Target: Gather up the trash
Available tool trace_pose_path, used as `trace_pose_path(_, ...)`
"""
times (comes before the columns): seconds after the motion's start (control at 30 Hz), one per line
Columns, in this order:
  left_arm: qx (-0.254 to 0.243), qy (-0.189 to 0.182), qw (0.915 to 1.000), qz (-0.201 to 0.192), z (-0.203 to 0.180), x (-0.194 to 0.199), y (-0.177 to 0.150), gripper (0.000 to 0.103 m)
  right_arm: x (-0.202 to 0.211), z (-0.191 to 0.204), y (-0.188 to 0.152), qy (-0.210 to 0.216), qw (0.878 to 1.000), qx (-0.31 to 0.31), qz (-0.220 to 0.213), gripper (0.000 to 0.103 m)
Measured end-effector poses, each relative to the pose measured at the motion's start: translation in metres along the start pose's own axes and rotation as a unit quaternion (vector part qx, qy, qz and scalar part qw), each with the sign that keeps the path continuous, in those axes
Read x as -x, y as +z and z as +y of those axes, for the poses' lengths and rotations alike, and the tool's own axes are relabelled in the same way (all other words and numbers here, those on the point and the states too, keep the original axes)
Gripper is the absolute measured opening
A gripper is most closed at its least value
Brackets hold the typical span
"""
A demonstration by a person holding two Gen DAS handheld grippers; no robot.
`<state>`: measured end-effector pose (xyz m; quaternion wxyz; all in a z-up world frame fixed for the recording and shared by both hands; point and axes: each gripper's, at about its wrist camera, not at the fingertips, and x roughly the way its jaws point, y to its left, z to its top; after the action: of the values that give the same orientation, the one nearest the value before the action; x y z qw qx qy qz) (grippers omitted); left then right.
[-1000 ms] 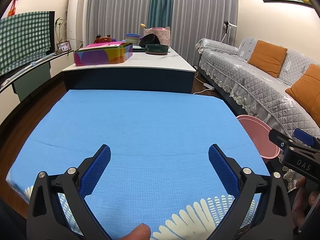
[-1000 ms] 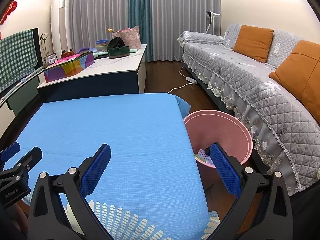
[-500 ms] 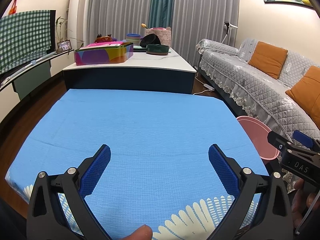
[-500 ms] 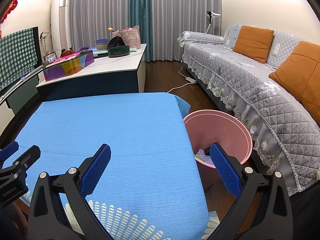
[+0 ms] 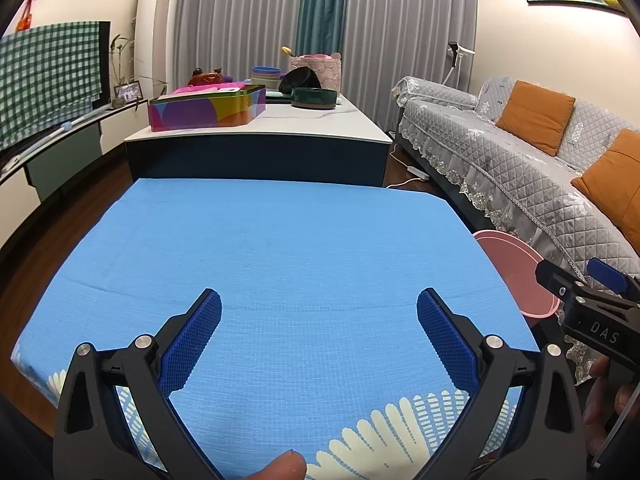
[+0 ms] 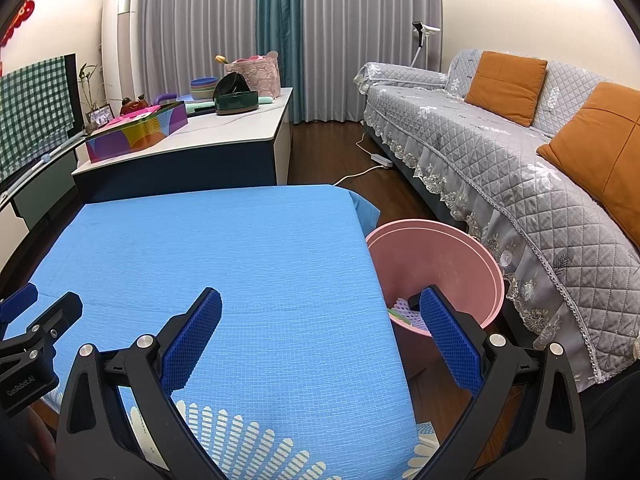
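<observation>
Barely anything has shifted since a second ago: we hold both tools in almost the same pose, and in the left wrist view the blue cloth-covered surface (image 5: 300, 264) sits a touch lower in the picture than before, nothing more. Our left tongs (image 5: 319, 316) hang above the near end of the surface, spread wide apart and holding nothing. Our right tongs (image 6: 320, 316) are just as wide apart and bare, one finger over the cloth, the other in front of the pink bin (image 6: 444, 256).

That bin stands on the floor, just beside the right edge of the surface and near the grey sofa (image 6: 520, 168). Down in the bottom of it we can see the trash (image 6: 406, 312): pale, lilac-tinted pieces with a bit of green, partly hidden by the right finger. From the left wrist, only the bin's rim peeks past the cloth's edge.

Further back, on the white-topped cabinet (image 5: 304, 128), there is a colourful box (image 5: 208, 108), a dark green bowl (image 5: 314, 98) and a stack of coloured bowls (image 5: 265, 74); what is inside them we cannot tell.
</observation>
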<state>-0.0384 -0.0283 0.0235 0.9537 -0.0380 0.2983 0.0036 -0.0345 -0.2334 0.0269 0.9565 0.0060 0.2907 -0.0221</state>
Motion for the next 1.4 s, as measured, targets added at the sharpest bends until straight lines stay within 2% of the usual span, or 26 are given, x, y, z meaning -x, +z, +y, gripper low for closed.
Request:
trace_pose_path(0.4, 0.001, -0.001, 1.0, -0.001, 0.0, 0.001, 0.0, 0.095, 0.0, -0.001, 0.0, -0.001, 1.0, 0.001, 0.001, 0.098)
trace_pose_path(0.8, -0.014, -0.007, 0.9999, -0.005, -0.009, -0.001, -0.001, 0.095, 0.002, -0.017, 0.0, -0.004, 1.0, -0.012, -0.009, 0.098)
trace_pose_path(1.4, -0.004, -0.005, 1.0, 0.005, -0.008, -0.005, -0.005, 0.095, 0.001, -0.011, 0.001, -0.004, 1.0, -0.01, -0.009, 0.098)
